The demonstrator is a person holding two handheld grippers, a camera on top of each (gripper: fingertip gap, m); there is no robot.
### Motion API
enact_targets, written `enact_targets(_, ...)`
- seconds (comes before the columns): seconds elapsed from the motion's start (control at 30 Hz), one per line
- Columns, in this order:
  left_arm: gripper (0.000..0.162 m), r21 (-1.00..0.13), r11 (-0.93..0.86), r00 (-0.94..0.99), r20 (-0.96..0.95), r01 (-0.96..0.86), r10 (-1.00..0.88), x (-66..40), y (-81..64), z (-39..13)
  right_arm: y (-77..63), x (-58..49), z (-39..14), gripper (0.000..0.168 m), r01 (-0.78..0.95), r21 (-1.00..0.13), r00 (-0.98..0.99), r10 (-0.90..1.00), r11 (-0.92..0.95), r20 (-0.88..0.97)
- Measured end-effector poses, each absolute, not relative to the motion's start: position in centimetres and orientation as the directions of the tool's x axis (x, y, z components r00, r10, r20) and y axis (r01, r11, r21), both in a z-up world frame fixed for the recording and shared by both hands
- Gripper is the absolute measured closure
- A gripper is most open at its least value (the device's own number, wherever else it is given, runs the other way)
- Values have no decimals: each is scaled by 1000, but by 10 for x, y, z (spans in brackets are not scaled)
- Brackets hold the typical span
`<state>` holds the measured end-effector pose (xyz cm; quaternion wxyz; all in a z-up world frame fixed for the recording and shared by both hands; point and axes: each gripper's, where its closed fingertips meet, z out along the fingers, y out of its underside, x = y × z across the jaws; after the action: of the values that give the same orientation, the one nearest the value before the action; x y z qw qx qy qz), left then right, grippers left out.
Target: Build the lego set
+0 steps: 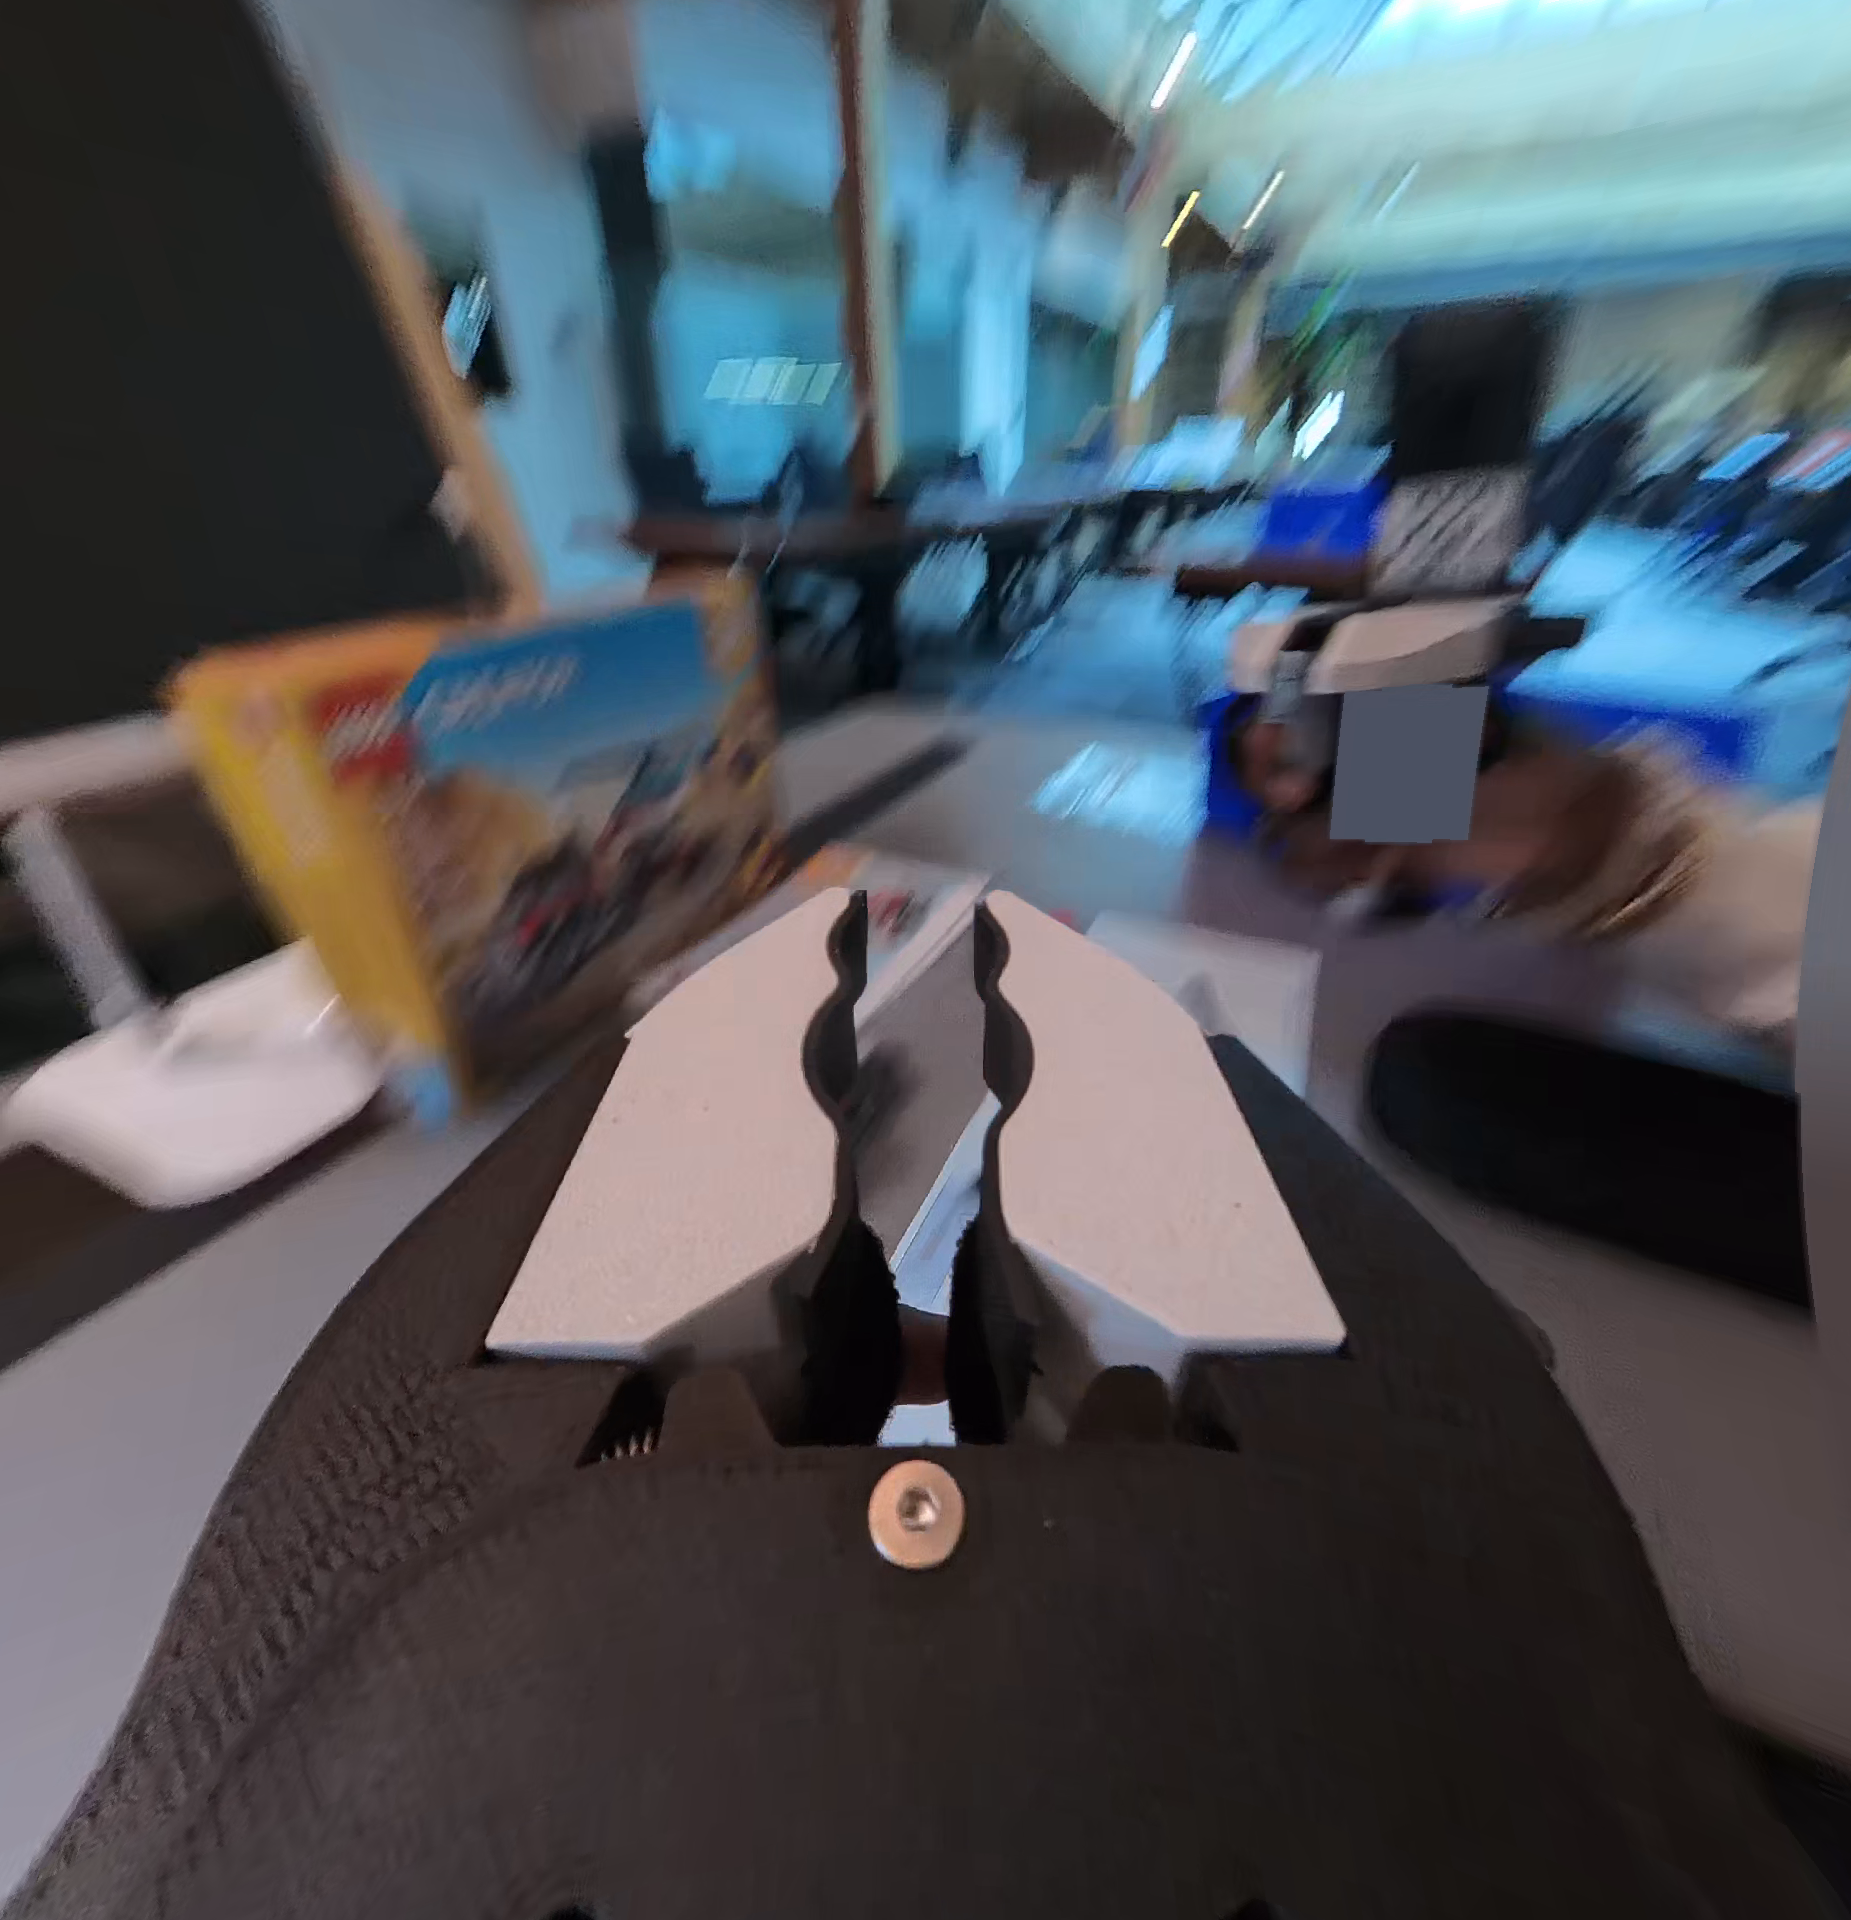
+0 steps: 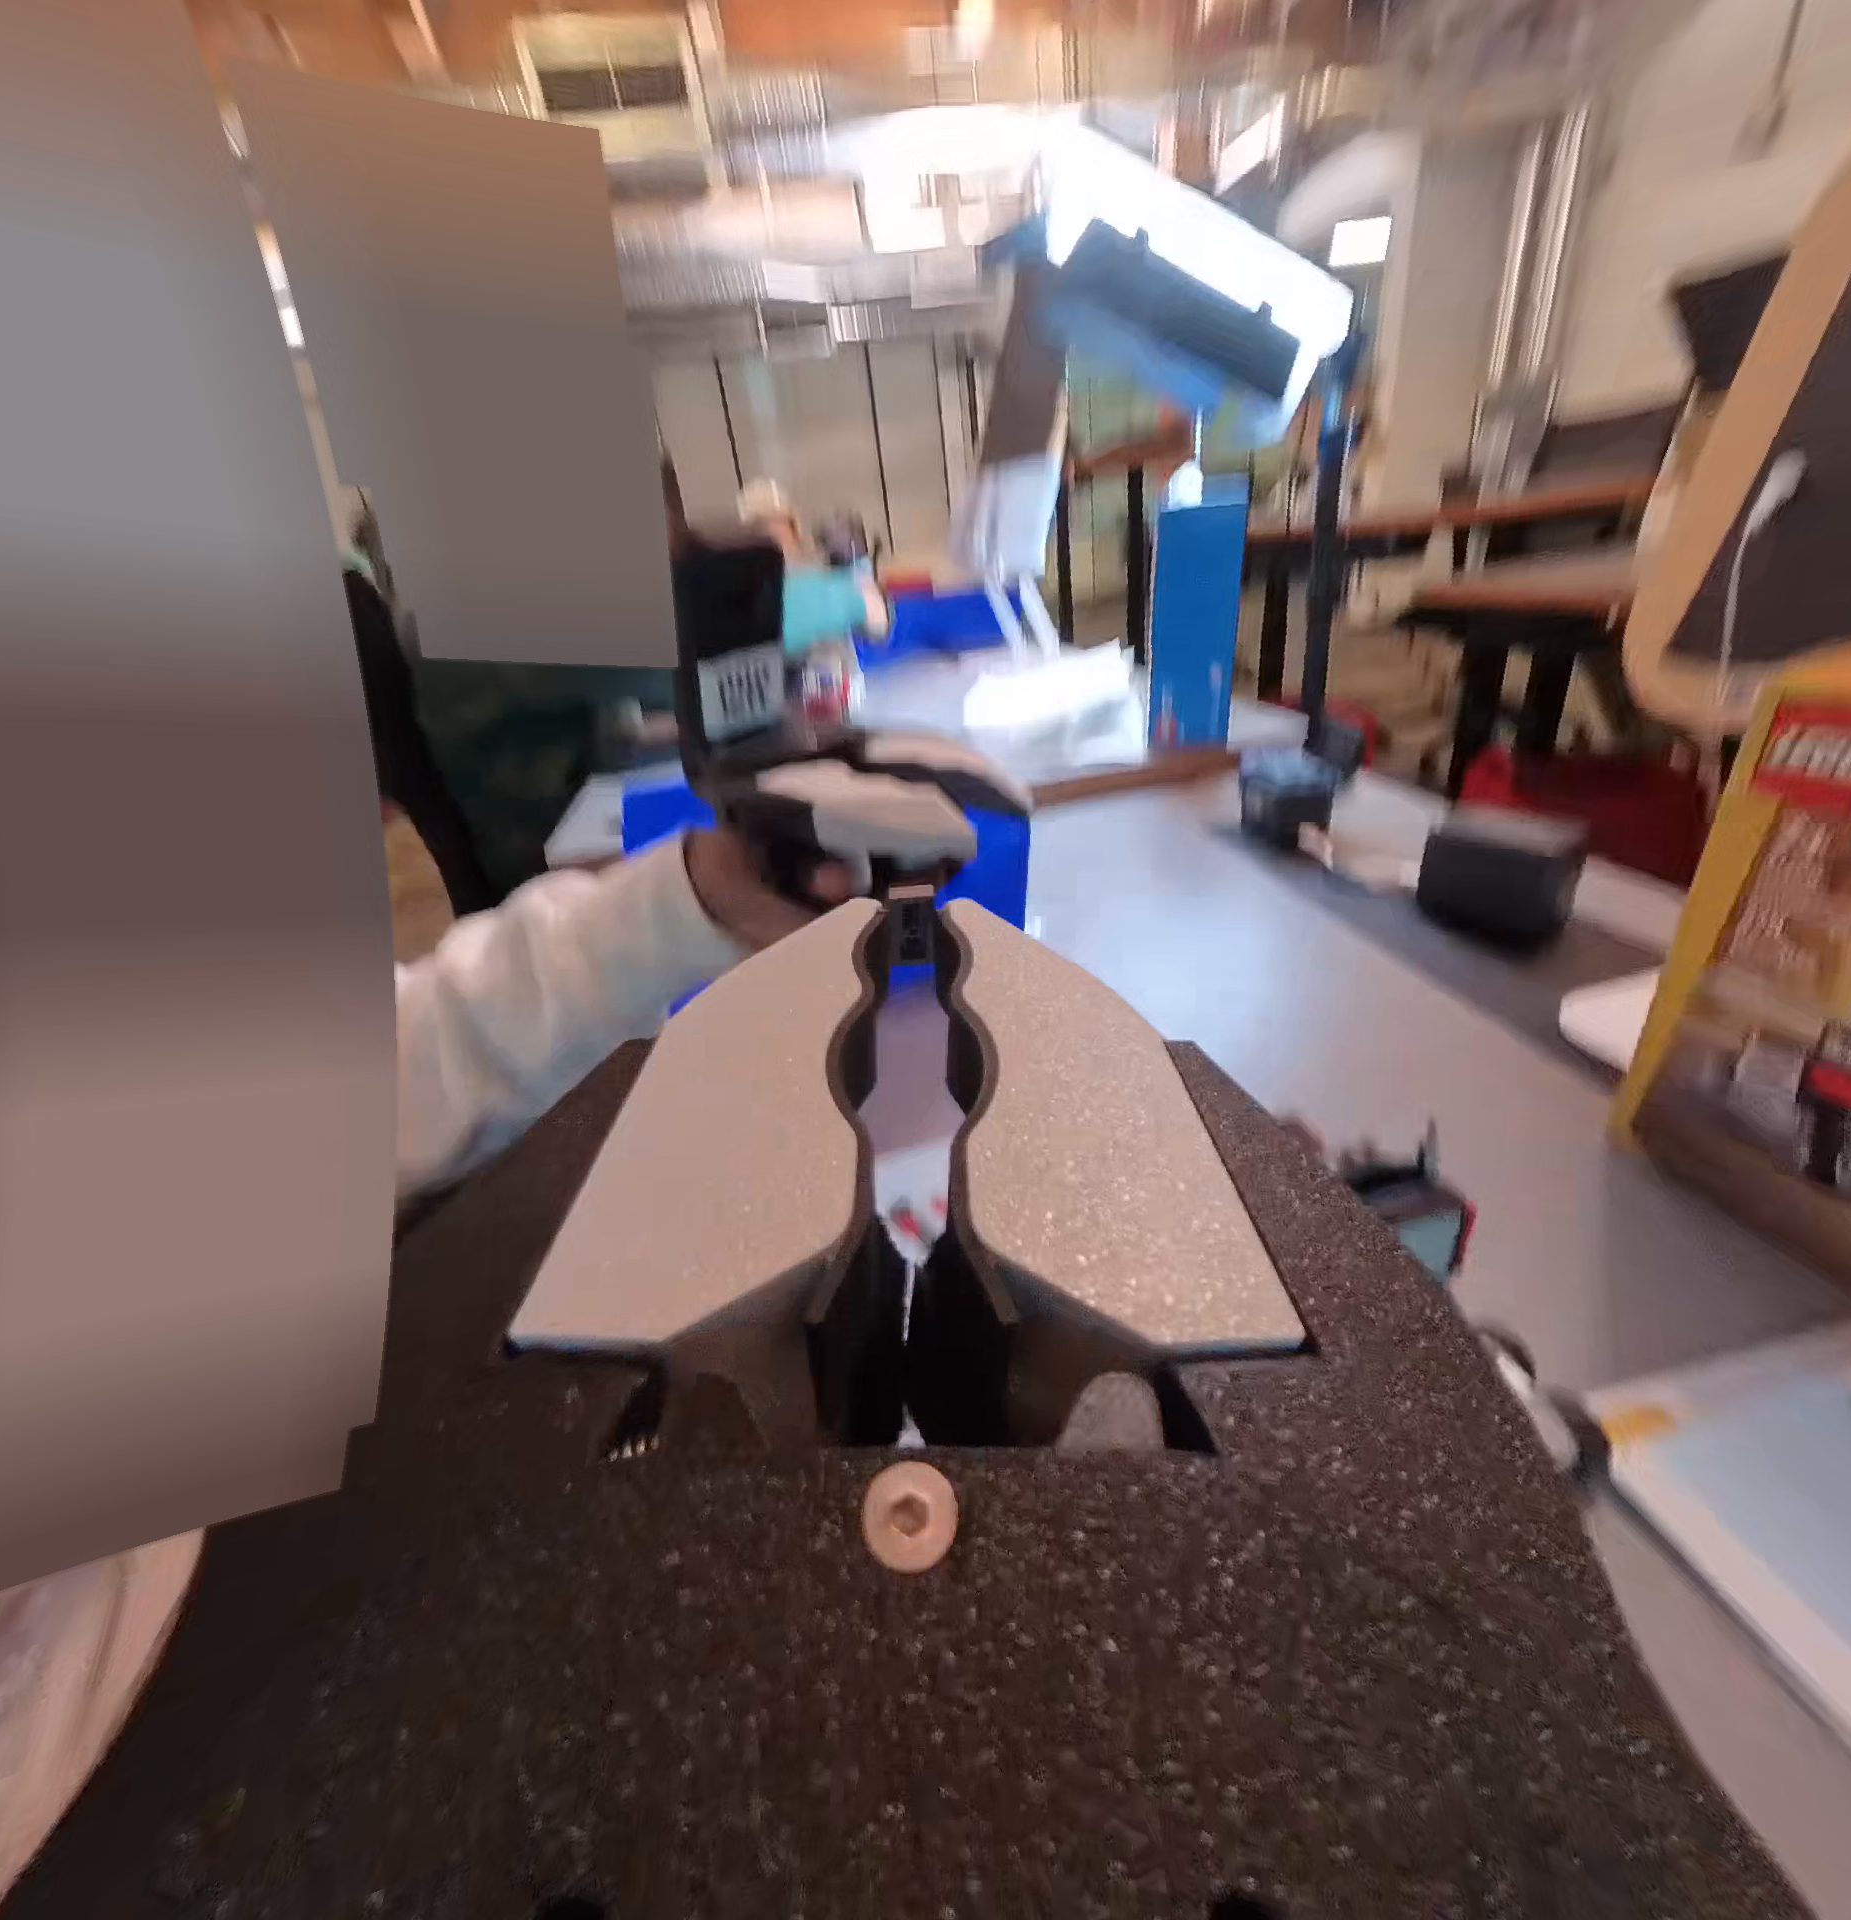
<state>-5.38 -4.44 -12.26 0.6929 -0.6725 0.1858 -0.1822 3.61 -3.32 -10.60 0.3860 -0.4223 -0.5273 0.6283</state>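
**Both tongs lifted, one small piece pinched**

Your right tongs (image 2: pixel 908 925) were nearly clenched, pinching a small dark piece (image 2: pixel 910 940) at the very tips; the blur hid what kind of piece it was. Holding it so far forward probably left most of it clear for mating with another part. Your left tongs (image 1: pixel 916 914) stood a little apart with nothing between them, released, and so free to take or steady something.

In the right wrist view the left tongs (image 2: pixel 879 821) showed just beyond the right tips, gripped by your hand (image 2: pixel 755 883) in a white sleeve (image 2: pixel 547 987). The two tools faced each other closely, which suggested a hand-over or a joining in mid-air, not on the bench (image 2: pixel 1212 935).

Further out, the set's box (image 1: pixel 485 831) stood upright on the bench, left of the left tongs, its picture turned towards you, likely as a guide. A white tray (image 1: pixel 194 1101) lay beside it. A booklet (image 2: pixel 1731 1507) lay flat near the right tongs, with a few loose pieces (image 2: pixel 1409 1195) just beyond it. Both views were smeared by motion, so finer detail could not be told. The build seemed at an early stage.
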Motion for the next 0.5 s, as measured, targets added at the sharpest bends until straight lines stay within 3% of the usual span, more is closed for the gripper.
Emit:
enact_targets(0.1,142,-995,-62,891,-41,-77,-453,-71,-44,-152,-40,29,-149,160,192,-973,-349,917,-131,-193)
enact_targets(0.27,142,-968,-175,856,-65,-178,-513,-61,-43,-190,-53,23,-188,160,382,-906,-342,884,-180,-320)
enact_targets(0.5,142,-901,-316,779,-38,-298,-626,-35,-46,-239,-55,24,-255,160,706,-706,-224,925,-64,-308)
